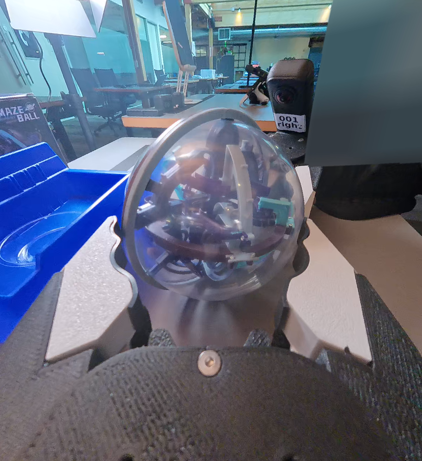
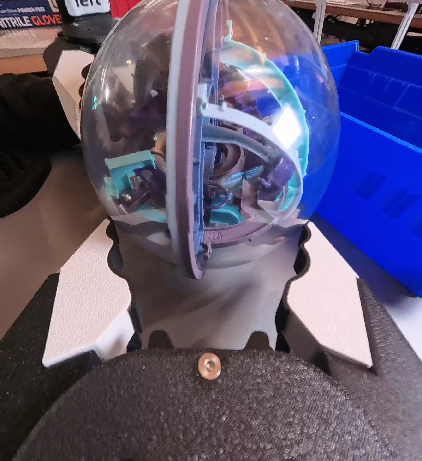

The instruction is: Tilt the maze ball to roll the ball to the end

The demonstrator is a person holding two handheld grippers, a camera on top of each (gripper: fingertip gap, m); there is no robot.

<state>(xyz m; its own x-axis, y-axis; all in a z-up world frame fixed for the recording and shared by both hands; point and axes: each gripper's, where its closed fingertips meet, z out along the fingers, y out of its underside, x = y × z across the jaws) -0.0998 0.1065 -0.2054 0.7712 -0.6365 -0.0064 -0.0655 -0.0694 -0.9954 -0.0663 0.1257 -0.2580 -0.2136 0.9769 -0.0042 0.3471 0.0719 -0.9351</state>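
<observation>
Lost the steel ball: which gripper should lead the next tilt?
Right gripper, probably: both grip the maze ball, but only its camera shows the steel ball, low by the teal block. Left gripper can't see it.

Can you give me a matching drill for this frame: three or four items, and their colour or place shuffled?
Items:
1. maze ball
2. small steel ball
3. storage bin
4. glove box

Descriptions:
A. blue, beside the sphere
B. clear shell, held between both grippers' jaws
C. far back on the table, upper left of the right wrist view
D. inside the shell, next to a teal piece

Pairs: 1-B, 2-D, 3-A, 4-C
</observation>
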